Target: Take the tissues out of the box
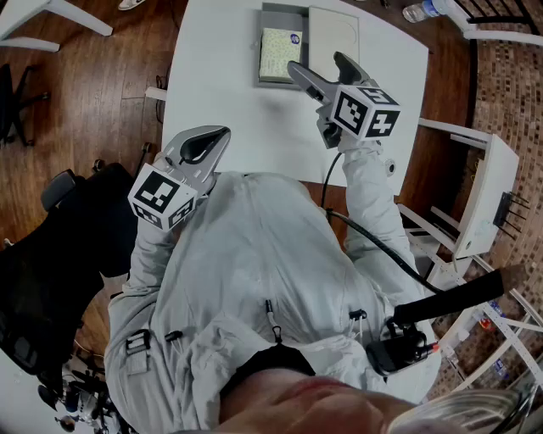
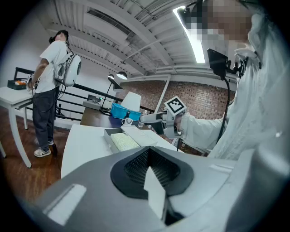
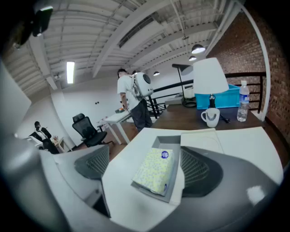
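Observation:
On the white table (image 1: pixel 237 110) lies an open grey box (image 1: pixel 269 17), and a yellow-patterned tissue pack (image 1: pixel 279 52) rests inside it. The box's flat lid (image 1: pixel 333 34) sits beside it on the right. My right gripper (image 1: pixel 316 63) hovers above the near end of box and lid, open wide, touching nothing. In the right gripper view the tissue pack (image 3: pixel 156 171) shows in the box (image 3: pixel 174 192) between the spread jaws. My left gripper (image 1: pixel 219 136) is held near my chest, off the table's near edge, shut and empty. The left gripper view shows the box (image 2: pixel 108 135) and the right gripper (image 2: pixel 156 123) ahead.
Behind the box stand a white mug (image 3: pixel 210 117), a water bottle (image 3: pixel 243 108), a blue bin (image 3: pixel 222 96) and a lamp (image 3: pixel 209 77). A person (image 3: pixel 135 102) stands at another table to the far left. An office chair (image 3: pixel 88 130) stands left; a white rack (image 1: pixel 475 203) stands right.

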Demonstrator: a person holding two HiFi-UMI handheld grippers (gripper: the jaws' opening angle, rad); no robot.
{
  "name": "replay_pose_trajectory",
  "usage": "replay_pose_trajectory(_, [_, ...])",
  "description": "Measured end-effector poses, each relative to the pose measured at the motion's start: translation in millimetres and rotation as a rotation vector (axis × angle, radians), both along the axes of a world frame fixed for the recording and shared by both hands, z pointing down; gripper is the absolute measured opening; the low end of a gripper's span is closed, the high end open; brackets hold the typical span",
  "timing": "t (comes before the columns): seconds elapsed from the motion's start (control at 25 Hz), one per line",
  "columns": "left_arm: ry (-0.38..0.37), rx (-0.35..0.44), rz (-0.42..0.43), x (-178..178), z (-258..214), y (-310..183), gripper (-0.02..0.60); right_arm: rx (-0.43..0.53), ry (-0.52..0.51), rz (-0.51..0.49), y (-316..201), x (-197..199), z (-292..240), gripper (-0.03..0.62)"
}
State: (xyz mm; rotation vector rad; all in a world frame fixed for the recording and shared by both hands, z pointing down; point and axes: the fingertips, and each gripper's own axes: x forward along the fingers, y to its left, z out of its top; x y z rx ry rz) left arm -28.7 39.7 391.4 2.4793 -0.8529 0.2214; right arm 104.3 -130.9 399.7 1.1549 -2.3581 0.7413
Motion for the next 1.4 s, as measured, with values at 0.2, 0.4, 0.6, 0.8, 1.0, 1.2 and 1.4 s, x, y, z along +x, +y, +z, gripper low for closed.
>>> replay_pose_trajectory(0.2, [0.020,-0.028,-0.008,-14,6,-17,0.014,-0.133,0.163,-0.039,-50,-26,40,0.486])
replay_pose_trajectory(0.4, [0.032,-0.040,-0.029,-39,14,-21,0.014,-0.240,0.325,-0.053,-58,-41,88,0.486])
replay_pose_trajectory(0.6, [0.044,-0.065,-0.051,-49,22,-23,0.014,-0.339,0.401,-0.020,-62,-38,118,0.486])
replay_pose_trajectory(0.8, [0.054,-0.078,-0.065,-62,26,-22,0.014,-0.414,0.426,0.000,-57,-39,139,0.486])
replay_pose_trajectory(1.0, [0.063,-0.095,-0.080,-68,34,-26,0.014,-0.467,0.378,0.015,-57,-40,149,0.486])
replay_pose_trajectory(1.2, [0.064,-0.102,-0.083,-70,36,-24,0.014,-0.466,0.372,-0.007,-55,-44,147,0.456])
replay_pose_trajectory(1.4, [0.017,-0.091,-0.083,-61,32,-25,0.014,-0.404,0.364,-0.023,-57,-35,130,0.446])
